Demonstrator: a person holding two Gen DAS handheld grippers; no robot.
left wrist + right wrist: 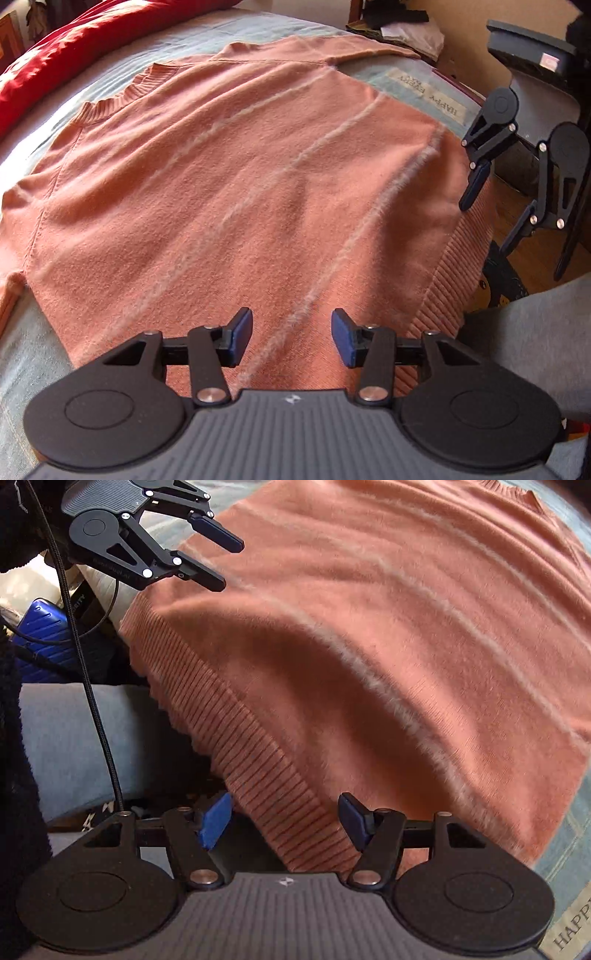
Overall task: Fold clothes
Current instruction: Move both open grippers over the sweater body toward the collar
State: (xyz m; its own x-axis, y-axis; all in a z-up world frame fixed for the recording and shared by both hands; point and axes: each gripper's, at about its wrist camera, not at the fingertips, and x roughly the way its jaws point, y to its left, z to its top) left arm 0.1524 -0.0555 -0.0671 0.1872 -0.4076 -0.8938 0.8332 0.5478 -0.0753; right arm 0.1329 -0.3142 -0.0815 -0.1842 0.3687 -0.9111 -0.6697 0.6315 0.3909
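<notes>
A red quilt (pixel 55 48) lies bunched along the far left of the bed, beyond the pale blue sheet (pixel 33 354). Spread flat over that sheet is the salmon-pink sweater (pixel 229 192), front up, with faint pale stripes running diagonally across it; its ribbed collar (pixel 110 99) points to the far left and its ribbed hem (pixel 454 266) reaches the near right edge of the bed, where it hangs slightly over.

The left gripper (pixel 291 339) hovers over the near part of the sweater body, jaws apart and released — only cloth lies below them, nothing is pinched between the blue pads.

Further right, a label on the sheet reading "HAPPY EVERY DAY" (pixel 428 92) shows just past the sweater's far side edge.

The right gripper (pixel 284 821) is at the hem corner on the right. Its jaws stand well apart — the ribbed hem (pixel 258 760) passes between the two blue pads, but they do not press on it. A grey-clad leg (pixel 77 738) of the person is near the bed edge, with a blue ribbed case (pixel 40 631) beyond it.
</notes>
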